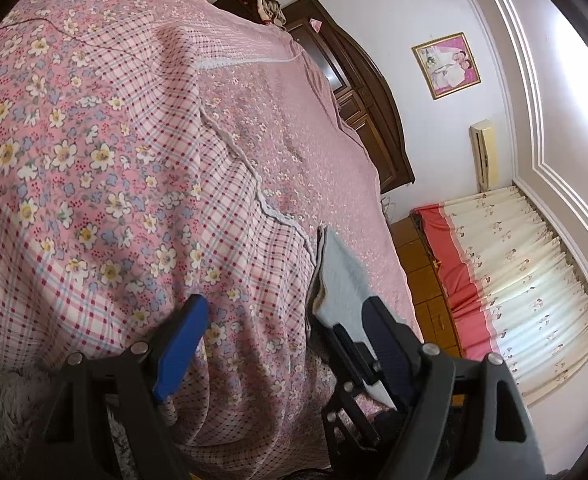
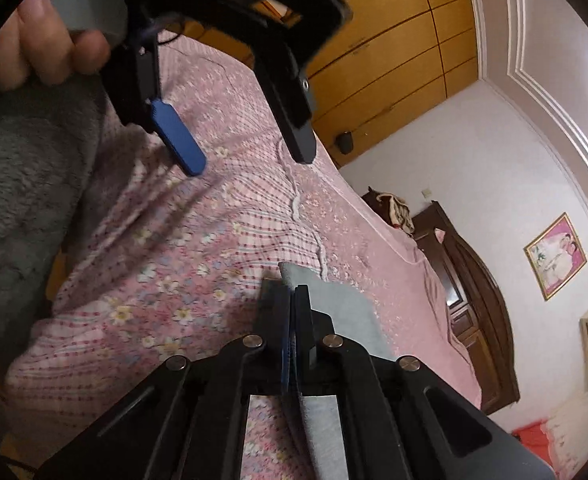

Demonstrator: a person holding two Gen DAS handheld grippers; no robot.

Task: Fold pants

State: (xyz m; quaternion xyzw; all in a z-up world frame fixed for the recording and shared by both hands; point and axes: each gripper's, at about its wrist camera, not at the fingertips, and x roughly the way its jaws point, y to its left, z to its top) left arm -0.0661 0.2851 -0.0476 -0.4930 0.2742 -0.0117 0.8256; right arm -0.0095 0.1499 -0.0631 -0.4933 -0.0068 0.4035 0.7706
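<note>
The bed (image 1: pixel 294 128) wears a pink floral-and-plaid quilt (image 1: pixel 94 160) — grey-blue pants (image 2: pixel 333 308) lie folded on it.

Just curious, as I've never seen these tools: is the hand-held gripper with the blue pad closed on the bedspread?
No, the left hand-held gripper hangs wide open above the bedspread, gripping nothing.
</note>
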